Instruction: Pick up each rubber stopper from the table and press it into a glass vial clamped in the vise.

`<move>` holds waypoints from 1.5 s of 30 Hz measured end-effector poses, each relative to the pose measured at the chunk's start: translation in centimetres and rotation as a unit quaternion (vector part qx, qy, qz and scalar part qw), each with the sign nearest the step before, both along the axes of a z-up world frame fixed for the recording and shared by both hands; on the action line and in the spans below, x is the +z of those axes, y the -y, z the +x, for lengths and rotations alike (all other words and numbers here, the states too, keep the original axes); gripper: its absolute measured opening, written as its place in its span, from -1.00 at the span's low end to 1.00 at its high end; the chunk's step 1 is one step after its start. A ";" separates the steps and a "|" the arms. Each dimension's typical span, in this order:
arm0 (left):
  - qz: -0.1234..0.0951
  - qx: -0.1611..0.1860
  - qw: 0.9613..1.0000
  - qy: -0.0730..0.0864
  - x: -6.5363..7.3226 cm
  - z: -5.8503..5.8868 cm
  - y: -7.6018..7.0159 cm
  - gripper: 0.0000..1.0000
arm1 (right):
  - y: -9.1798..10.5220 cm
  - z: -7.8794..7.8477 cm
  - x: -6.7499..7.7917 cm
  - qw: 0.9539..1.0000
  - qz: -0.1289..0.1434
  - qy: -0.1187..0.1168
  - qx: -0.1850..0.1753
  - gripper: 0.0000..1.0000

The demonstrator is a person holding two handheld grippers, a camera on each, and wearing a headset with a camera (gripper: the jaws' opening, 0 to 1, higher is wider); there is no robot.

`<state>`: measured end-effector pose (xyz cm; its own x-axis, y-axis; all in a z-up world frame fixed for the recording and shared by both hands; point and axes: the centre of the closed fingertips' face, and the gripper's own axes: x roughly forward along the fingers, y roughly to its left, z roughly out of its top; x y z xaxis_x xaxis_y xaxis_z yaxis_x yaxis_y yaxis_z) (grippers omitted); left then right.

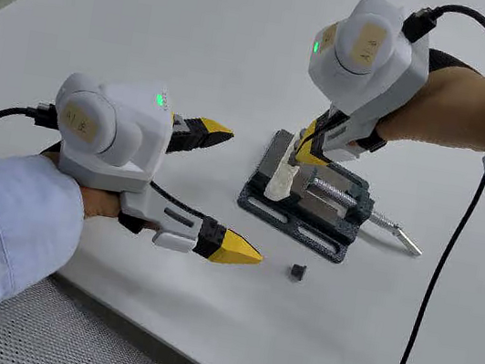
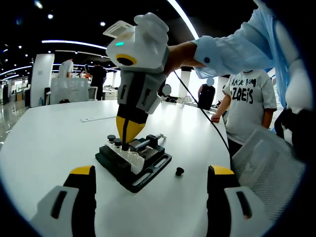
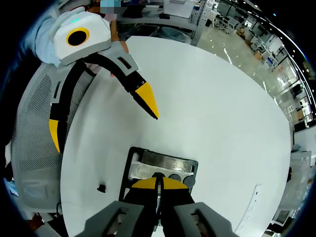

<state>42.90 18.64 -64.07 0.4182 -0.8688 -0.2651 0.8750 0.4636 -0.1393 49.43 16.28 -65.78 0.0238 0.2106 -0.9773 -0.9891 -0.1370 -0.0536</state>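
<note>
Head view puts one loose rubber stopper (image 1: 298, 271) on the white table (image 1: 202, 28), small and dark, lying near the front of the vise (image 1: 321, 208) and apart from it. The left gripper view shows a row of glass vials (image 2: 118, 145) clamped in that vise, dark stoppers sitting in the mouths of the ones I can make out.

The right gripper (image 1: 301, 152) comes down from the far right with its yellow tips on top of the vial row. Its jaws are together with only a thin line between them. I cannot tell whether a stopper is pinched between the tips or whether they only rest on one.

The left gripper (image 1: 225, 190) hovers over the table to the left of the vise, well apart from it. Its jaws are spread wide and hold nothing, and the tips point toward the vise.

A black cable (image 1: 436, 268) trails from the right gripper across the table's right side. A mesh chair (image 3: 34, 148) stands at the near edge, and people (image 2: 244, 103) stand beyond the table in the left gripper view.
</note>
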 end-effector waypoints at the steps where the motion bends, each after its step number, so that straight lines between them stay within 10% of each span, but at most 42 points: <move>1: 0.000 0.000 1.000 0.000 0.0 0.0 0.0 0.83 | 0.0 0.0 0.0 1.000 -0.003 0.000 0.001 -1.00; 30: -0.006 0.005 1.000 0.000 0.2 0.3 -0.2 0.81 | -0.3 -0.1 -0.4 0.999 -0.033 0.009 0.016 -1.00; 45: -0.009 0.009 1.000 0.001 0.3 0.3 -0.4 0.79 | 0.1 0.2 -0.4 0.999 -0.031 0.000 -0.044 -1.00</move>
